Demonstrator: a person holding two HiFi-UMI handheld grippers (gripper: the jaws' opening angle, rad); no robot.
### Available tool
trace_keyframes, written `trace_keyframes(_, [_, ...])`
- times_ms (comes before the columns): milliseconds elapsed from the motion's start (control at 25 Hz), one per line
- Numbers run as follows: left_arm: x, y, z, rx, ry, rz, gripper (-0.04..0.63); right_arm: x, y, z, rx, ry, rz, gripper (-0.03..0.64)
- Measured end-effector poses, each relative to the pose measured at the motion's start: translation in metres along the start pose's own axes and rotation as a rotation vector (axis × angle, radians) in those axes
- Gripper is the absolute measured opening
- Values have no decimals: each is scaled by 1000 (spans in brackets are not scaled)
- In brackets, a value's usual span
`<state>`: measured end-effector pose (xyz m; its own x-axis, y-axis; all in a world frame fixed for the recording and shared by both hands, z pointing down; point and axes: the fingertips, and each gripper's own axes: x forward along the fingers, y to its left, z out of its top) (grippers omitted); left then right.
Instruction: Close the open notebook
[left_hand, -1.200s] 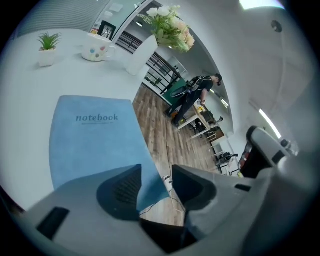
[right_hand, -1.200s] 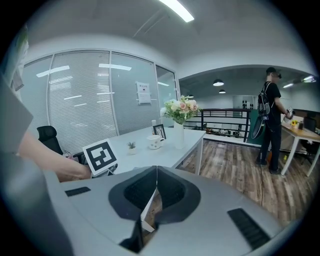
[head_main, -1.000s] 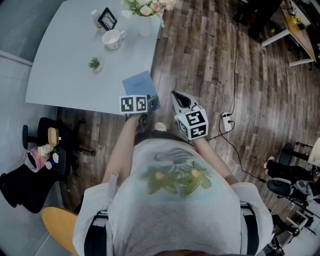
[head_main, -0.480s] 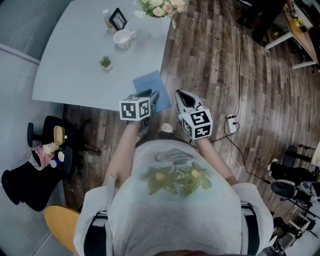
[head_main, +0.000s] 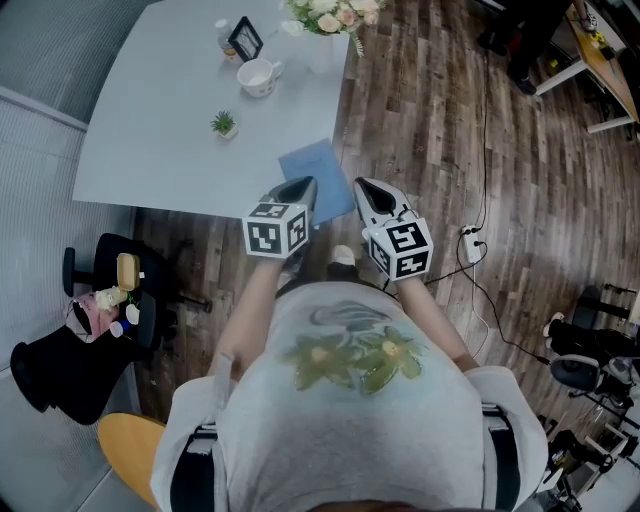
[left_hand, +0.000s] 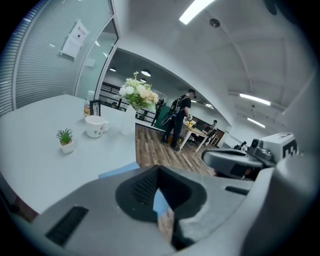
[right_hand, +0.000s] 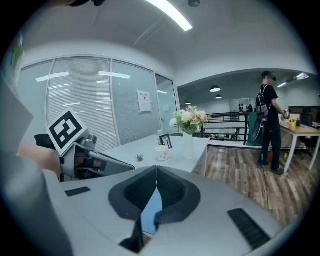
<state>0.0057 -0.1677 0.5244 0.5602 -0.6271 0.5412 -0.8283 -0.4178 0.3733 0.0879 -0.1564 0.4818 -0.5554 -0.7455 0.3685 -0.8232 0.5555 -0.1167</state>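
The blue notebook (head_main: 318, 176) lies flat on the near right corner of the white table (head_main: 160, 130), blue cover up, one corner jutting over the edge. My left gripper (head_main: 303, 188) hovers over its near edge, jaws shut with nothing between them. The right gripper (head_main: 368, 190) sits just right of the notebook, off the table, also shut and empty. In the left gripper view a sliver of the notebook (left_hand: 117, 170) shows beyond the left gripper (left_hand: 159, 168), with the right gripper (left_hand: 234, 161) alongside. In the right gripper view the notebook (right_hand: 152, 212) shows under the right gripper (right_hand: 156, 167).
Farther back on the table stand a small potted plant (head_main: 224, 124), a white mug (head_main: 260, 76), a photo frame (head_main: 244, 40) and a vase of flowers (head_main: 330, 12). A black chair with a bag (head_main: 90, 320) is at the left. A power strip (head_main: 470, 243) lies on the wood floor.
My left gripper has lifted off the notebook's near edge and rolled, so its marker cube shows a side face. The right gripper has drifted slightly. The head view has shifted.
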Motion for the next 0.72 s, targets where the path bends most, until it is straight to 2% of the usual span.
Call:
trace_keyframes(480, [-26,-2,26,150,-86,44,5,5,24,14,-29,-7,31,18])
trace_keyframes(720, [-33,0,32,187,-111,53,5,11,32,20,-41,-12,43,18])
